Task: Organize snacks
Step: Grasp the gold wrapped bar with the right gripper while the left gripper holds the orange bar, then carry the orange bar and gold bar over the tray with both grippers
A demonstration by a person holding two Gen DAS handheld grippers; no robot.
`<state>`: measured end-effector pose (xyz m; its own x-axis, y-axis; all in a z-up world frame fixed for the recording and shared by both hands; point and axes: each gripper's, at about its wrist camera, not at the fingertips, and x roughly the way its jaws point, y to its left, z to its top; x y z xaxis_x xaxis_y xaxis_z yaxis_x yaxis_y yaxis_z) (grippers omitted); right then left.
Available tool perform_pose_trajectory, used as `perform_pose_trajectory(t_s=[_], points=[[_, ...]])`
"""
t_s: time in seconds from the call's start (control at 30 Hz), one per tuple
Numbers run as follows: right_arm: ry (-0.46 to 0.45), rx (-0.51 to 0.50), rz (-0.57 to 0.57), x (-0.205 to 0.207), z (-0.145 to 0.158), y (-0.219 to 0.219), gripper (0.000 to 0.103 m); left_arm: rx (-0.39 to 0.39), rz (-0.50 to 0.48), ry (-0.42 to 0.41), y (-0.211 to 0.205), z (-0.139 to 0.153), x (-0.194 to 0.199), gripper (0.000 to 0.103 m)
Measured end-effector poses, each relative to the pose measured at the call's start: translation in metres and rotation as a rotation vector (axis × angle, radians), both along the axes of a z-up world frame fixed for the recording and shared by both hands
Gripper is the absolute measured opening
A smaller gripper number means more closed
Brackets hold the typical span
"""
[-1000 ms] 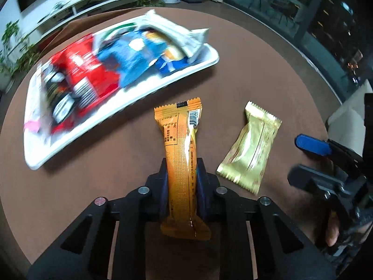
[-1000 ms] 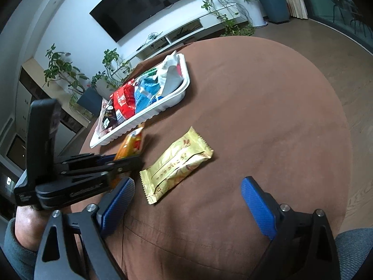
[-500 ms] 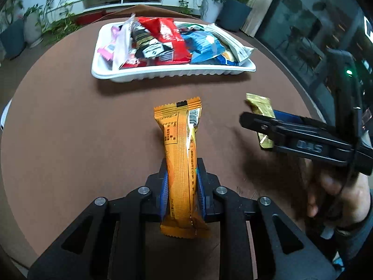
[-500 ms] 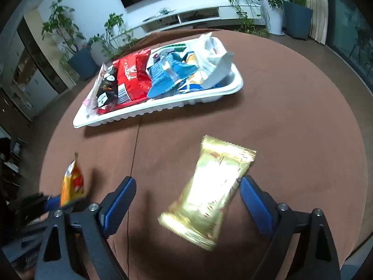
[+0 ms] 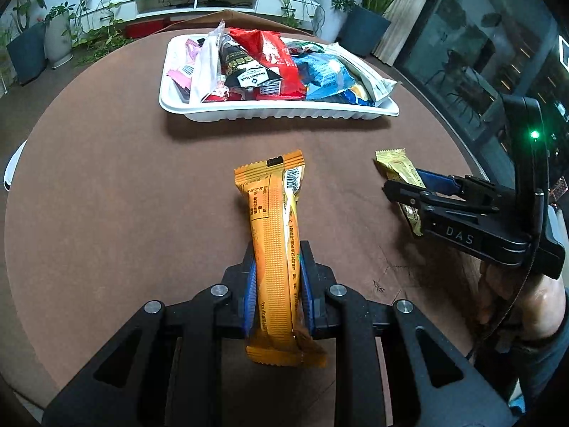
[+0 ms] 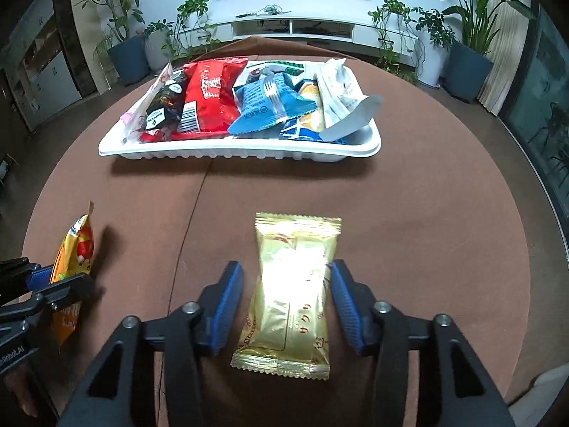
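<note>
The round brown worktop point(image 6: 426, 195) fills both views, and toward its far side sits the white tray point(image 6: 234, 151), piled with snack packets: a red packet point(image 6: 209, 96), a blue packet point(image 6: 266, 106), a white packet point(image 6: 338, 89) leaning over the right end and a dark packet point(image 6: 163, 106) at the left end. In the left wrist view the same tray point(image 5: 277, 114) lies straight ahead, well apart from both tools.

Nearer in, the left gripper point(image 5: 278, 277) is clamped tight on the orange snack bar point(image 5: 275, 235), blue pads pressing both long sides near its lower half, the bar sticking up and forward clear of the cloth. In the right wrist view that bar point(image 6: 73, 259) shows at the left edge.

Over to the right gripper point(image 6: 286, 284): its jaws have just been closing in around the gold packet point(image 6: 295, 291), which lies flat on the worktop between them. The right pad sits right at the wrapper's edge; the left pad shows a sliver of brown cloth beside it, so no squeeze there. In the left wrist view the gold packet point(image 5: 398, 170) pokes out beyond that gripper's tips.
</note>
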<state>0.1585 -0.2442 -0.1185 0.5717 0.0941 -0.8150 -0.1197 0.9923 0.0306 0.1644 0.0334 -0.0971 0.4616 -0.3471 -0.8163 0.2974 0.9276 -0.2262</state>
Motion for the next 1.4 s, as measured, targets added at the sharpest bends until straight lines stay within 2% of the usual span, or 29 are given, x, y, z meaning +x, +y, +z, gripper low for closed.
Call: perform_pose_trajectory(t_s=[0.07,0.17,0.73,1.1,1.4], points=[[0.001,0.007,0.000,-0.001,0.001,-0.002,0.040,0.003,0.002,-0.002,0.001,0.001,-0.002,0.019],[0.005,0.030,0.000,-0.004,0.002,-0.006,0.034,0.006,0.002,-0.004,0.000,0.000,-0.003,0.019],[0.031,0.209,-0.003,-0.031,0.002,-0.027,0.033,0.006,0.015,-0.010,0.001,0.001,-0.011,0.019],[0.042,0.384,-0.047,-0.046,0.006,-0.058,0.033,-0.095,0.030,-0.007,0.012,0.012,-0.017,0.019],[0.010,0.502,-0.098,-0.049,0.022,-0.093,0.033,-0.194,0.052,-0.026,0.027,0.037,-0.013,0.019]])
